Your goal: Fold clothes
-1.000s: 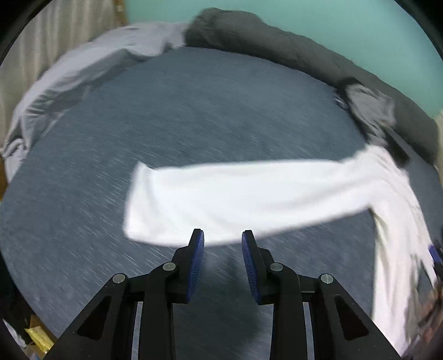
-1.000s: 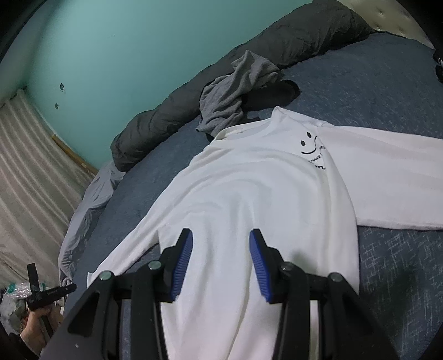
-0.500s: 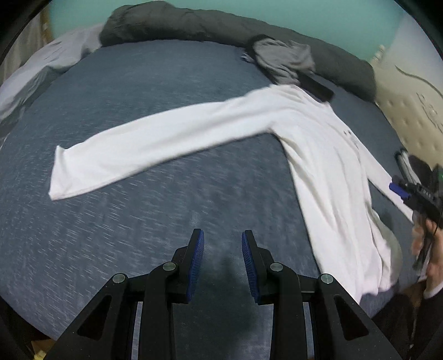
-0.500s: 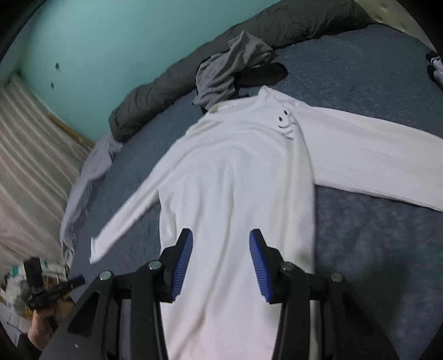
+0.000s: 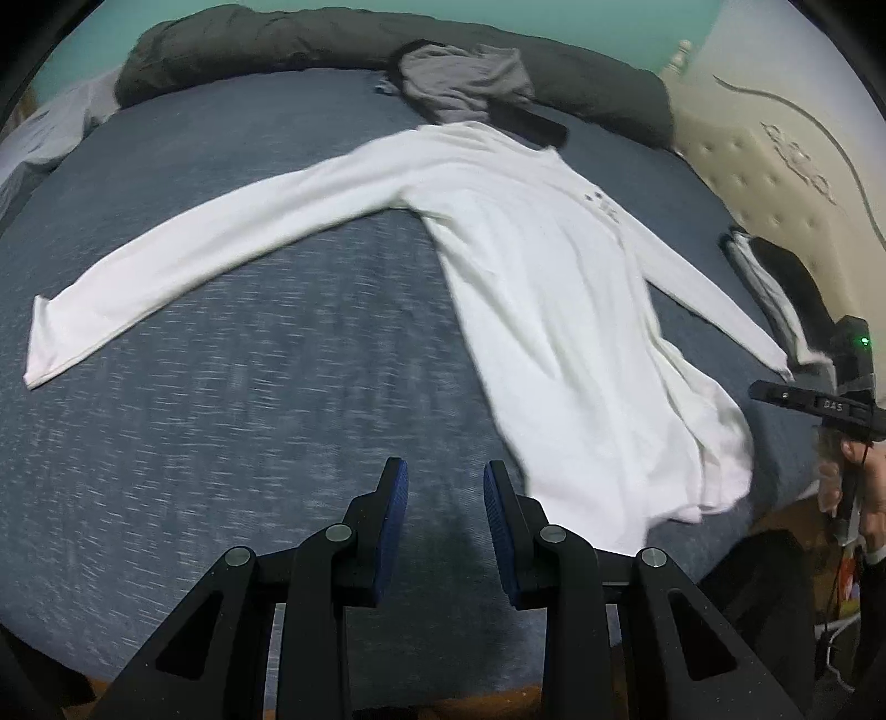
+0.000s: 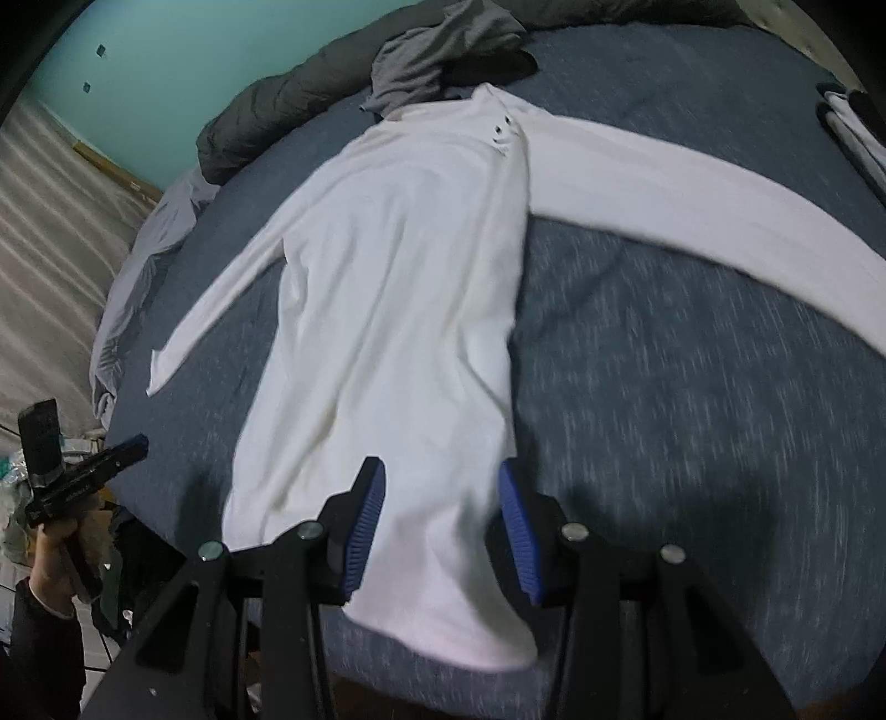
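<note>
Across the blue-grey bed (image 5: 232, 421), which fills most of both views, a white long-sleeved shirt (image 5: 542, 288) lies spread flat with its front up and both sleeves stretched out to the sides. Its collar points toward the far edge of the bed and its hem reaches the near edge, where the bottom corner droops slightly over the side. A small dark print sits on the chest near 1 shoulder. Along the far edge runs a rolled dark grey duvet (image 5: 288, 50), and a crumpled grey garment (image 5: 459, 77) rests against it, just beyond the shirt's collar. At the bed's far left corner a pale sheet (image 6: 144, 260) hangs off the edge. Near the headboard side lies a small pile of black and white clothes (image 5: 775, 288), close to the cuff of 1 sleeve.

The left gripper (image 5: 446, 498) hovers over bare mattress near the near edge, just beside the shirt's hem; its jaws stand partly apart with nothing between them. The right gripper (image 6: 437, 515) hangs above the lower part of the shirt, jaws partly apart and a little wider, gripping nothing, with the fabric seen flat beneath them. Each view catches the other gripper at its margin, held in a hand (image 6: 52, 559).
</note>
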Tool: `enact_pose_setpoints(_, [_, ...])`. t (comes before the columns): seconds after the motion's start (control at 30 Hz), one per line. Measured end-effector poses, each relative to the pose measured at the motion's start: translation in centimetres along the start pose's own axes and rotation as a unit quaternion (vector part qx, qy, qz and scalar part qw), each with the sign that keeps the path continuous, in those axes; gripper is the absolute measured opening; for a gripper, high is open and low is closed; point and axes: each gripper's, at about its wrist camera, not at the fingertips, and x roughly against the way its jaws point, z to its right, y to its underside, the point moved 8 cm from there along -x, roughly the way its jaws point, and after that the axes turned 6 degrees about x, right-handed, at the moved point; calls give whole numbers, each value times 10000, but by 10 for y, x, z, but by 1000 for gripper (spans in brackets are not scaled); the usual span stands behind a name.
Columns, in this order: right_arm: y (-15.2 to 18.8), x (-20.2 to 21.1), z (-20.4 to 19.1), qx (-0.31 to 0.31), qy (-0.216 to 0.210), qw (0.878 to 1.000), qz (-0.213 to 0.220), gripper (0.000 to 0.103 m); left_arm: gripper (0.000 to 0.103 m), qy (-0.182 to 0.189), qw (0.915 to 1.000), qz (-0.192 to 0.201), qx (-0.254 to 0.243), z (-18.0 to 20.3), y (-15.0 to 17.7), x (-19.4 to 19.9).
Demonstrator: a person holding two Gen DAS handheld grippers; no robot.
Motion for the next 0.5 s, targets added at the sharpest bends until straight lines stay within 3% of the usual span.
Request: enact_pose_setpoints(0.5, [40,5,9,-239,35,9993,-283,43,33,375,9971,-644,-184,50,48,-36])
